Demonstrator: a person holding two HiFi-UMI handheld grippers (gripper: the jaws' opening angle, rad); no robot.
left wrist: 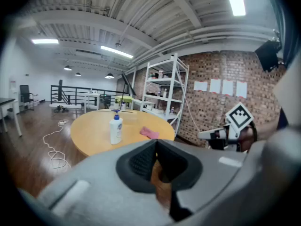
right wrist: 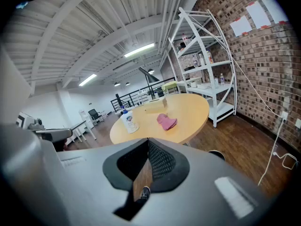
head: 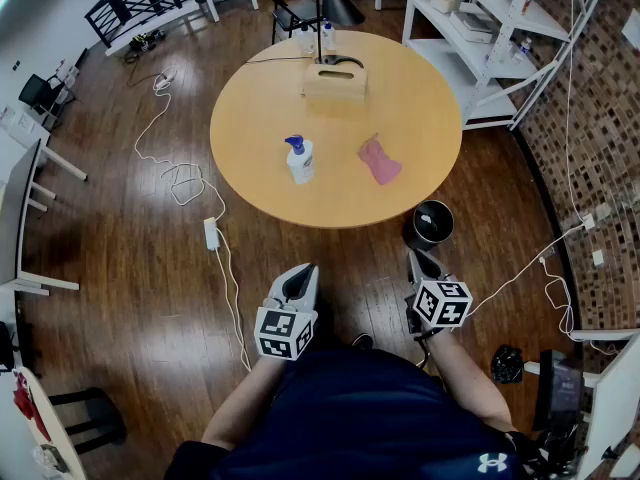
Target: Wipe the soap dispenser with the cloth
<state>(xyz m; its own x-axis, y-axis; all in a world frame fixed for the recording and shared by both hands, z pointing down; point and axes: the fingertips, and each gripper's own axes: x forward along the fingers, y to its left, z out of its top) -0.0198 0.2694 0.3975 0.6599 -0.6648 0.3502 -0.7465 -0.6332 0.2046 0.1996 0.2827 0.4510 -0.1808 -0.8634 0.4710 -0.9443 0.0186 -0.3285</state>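
Jaws sit closed and empty on left gripper [head: 300,274] and right gripper [head: 421,261], both well short of the table [head: 420,103], at whose middle the pink cloth [head: 379,160], probably limp and light, wants pinching at a raised fold, near the upright, tippable soap dispenser [head: 299,159].

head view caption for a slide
Shut, empty left gripper and right gripper held short of the round table, where soap dispenser and pink cloth sit apart.
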